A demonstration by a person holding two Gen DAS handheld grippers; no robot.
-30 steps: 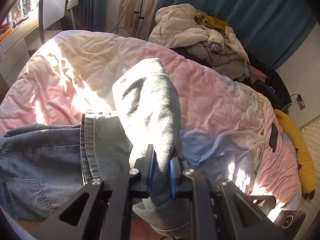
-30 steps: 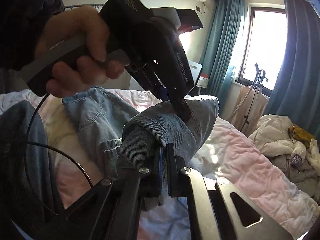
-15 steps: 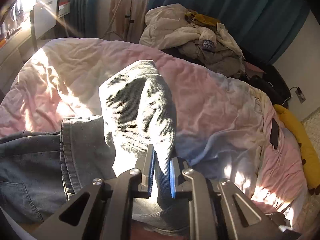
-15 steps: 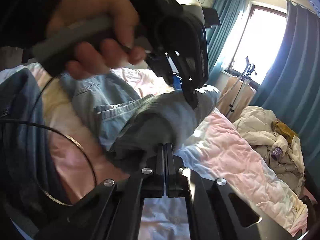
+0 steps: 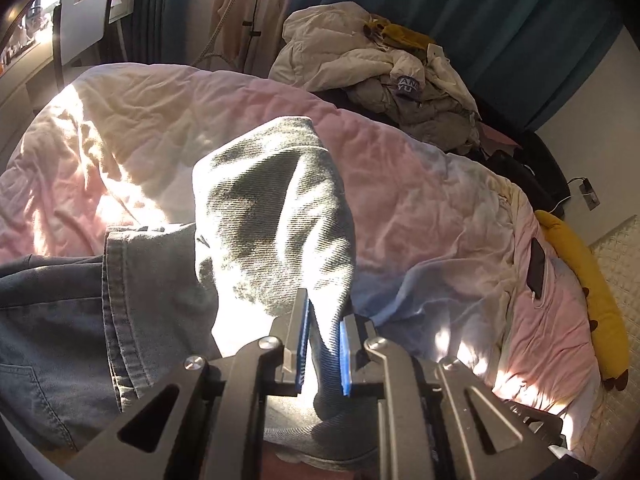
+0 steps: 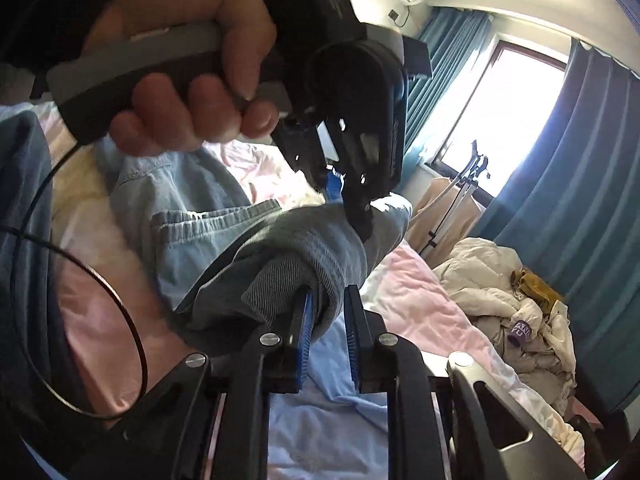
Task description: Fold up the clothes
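Observation:
A pair of blue-grey jeans lies across the pink bed. One folded leg end is lifted above the bedding. My left gripper holds a fold of this denim between its blue pads, with a small gap showing beside the cloth. In the right wrist view the same denim bunches in front of my right gripper, whose jaws stand parted with cloth resting between them. The left gripper, in a hand, pinches the far end of the fold. The waistband and pocket part lies flat at left.
The pink and cream duvet covers the bed. A heap of cream and grey clothes sits at the far end by teal curtains. A dark phone and a yellow plush toy lie at the right edge. A black cable loops at left.
My right gripper's jaws, shut tight half a second ago, have parted around the denim. The left gripper still holds the fold and has shifted slightly.

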